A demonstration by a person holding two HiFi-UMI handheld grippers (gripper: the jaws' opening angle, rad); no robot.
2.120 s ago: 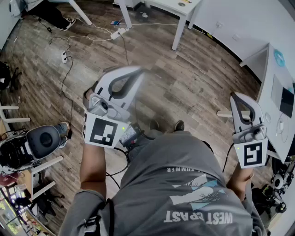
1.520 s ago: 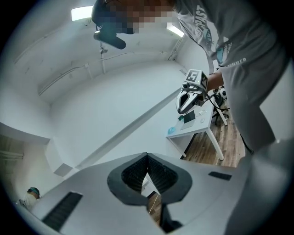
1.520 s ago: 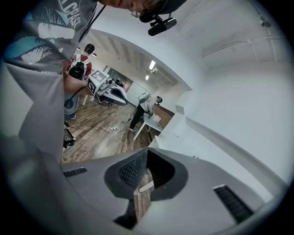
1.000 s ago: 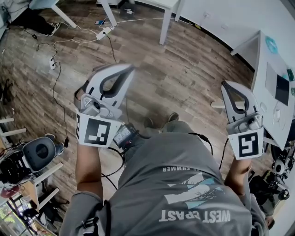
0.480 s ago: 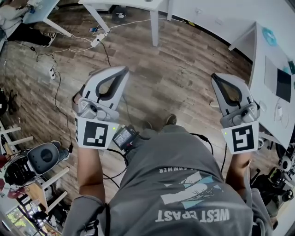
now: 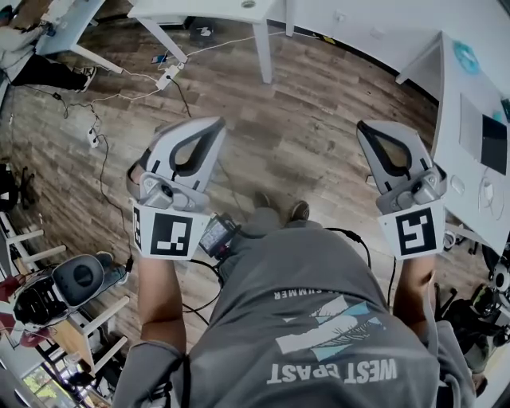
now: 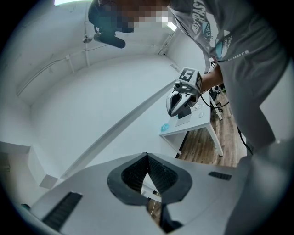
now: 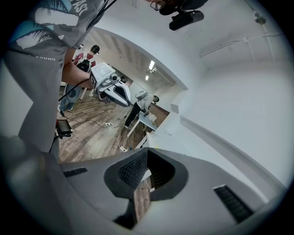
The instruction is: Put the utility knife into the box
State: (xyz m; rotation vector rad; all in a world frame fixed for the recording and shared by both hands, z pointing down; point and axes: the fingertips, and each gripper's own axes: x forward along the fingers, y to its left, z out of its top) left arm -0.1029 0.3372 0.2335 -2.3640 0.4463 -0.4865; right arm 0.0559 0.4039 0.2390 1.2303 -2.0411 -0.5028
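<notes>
No utility knife and no box shows in any view. In the head view my left gripper (image 6: 213, 124) is held up over the wooden floor, jaws shut and empty. My right gripper (image 6: 363, 128) is held at the same height on the right, tips together, nothing in it. The left gripper view looks along its own shut jaws (image 7: 147, 155) at a white wall, with the right gripper (image 7: 172, 111) across from it. The right gripper view shows its own shut jaws (image 8: 146, 152) and the left gripper (image 8: 127, 103) over the floor.
A white table (image 6: 466, 183) with a dark screen (image 6: 494, 145) stands at the right edge. Another white table (image 6: 231, 11) is at the top. A power strip (image 6: 166, 76) and cables lie on the floor. A black chair (image 6: 78, 276) sits lower left. My shoes (image 6: 298, 211) are below.
The right gripper has risen and drifted left in the head view. The floor and tables have slid down and left as the view turned. Both grippers stay shut.
</notes>
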